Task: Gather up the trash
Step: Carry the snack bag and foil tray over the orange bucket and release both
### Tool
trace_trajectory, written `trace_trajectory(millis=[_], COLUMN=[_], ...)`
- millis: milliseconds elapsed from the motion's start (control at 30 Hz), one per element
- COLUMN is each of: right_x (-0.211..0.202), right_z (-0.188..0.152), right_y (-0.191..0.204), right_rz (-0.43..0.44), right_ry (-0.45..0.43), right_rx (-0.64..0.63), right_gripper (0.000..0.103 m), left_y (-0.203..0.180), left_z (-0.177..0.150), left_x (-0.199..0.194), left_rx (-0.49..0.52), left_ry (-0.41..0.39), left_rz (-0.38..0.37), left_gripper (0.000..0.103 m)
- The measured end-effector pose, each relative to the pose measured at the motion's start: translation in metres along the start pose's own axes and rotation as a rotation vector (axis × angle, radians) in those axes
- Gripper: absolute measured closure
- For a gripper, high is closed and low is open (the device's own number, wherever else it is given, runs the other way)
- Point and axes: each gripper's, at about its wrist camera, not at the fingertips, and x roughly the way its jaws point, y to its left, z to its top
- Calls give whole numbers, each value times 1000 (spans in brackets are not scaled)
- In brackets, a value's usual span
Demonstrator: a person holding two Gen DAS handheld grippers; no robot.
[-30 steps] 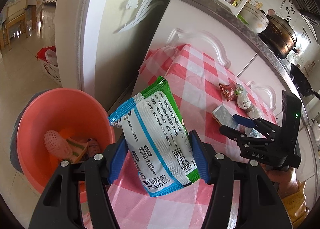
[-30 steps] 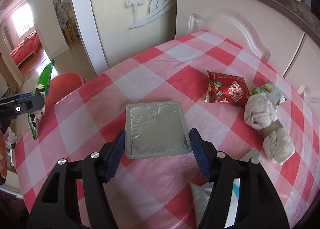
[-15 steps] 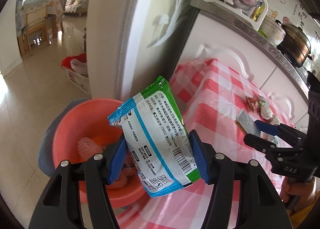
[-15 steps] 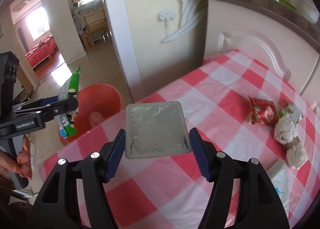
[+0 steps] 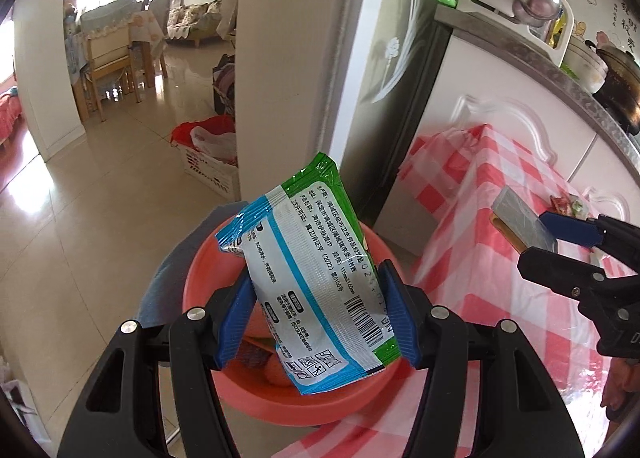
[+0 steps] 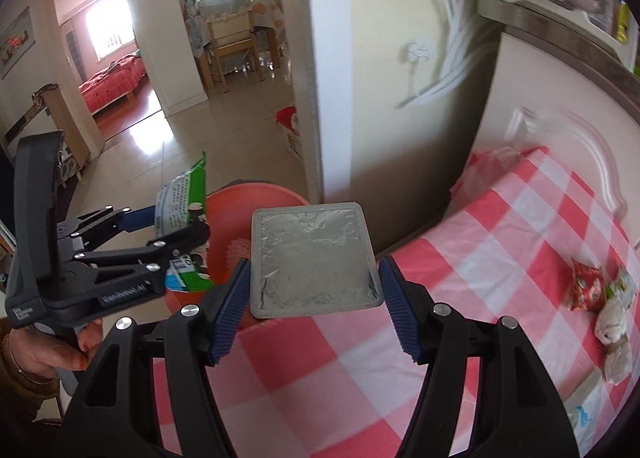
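Both grippers have moved off the table toward the floor bin since the frames before: a second ago the left gripper [image 5: 316,316] held its packet beside the round coral-orange plastic basin [image 5: 240,382] at the table's edge, and now it hangs directly above the basin's opening. The right gripper [image 6: 314,308] has lifted its load from the red-and-white checked tablecloth [image 6: 500,242] and now carries it near the table's corner, with the basin beyond it.

The left jaws are clenched on a green, blue and white plastic wet-wipe packet [image 5: 316,278], which tilts with its green end up and shows printed text and a barcode. The right jaws grasp a flat, square, silver foil-topped tray [image 6: 314,262] by its two side edges; the foil is wrinkled and dull grey.

On the cloth lie a red snack wrapper [image 6: 584,284] and a crumpled white paper wad [image 6: 612,324], touching each other, well apart from the tray.
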Motion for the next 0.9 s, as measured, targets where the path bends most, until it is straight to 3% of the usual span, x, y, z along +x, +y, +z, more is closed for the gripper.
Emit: trace_trajectory(millis=[433,900], right_x=[51,99], right_z=[17,25], right_y=[55,73], right_rz=[33,32], right_ry=[64,148], right_rx=[-87,-117], right_gripper=[38,38], left_y=[26,41], left_z=[-7,-14], left_x=[19,45], left_rx=[32,51], left_ry=[19,66], left_rz=[86,131], left_gripper=[41,40])
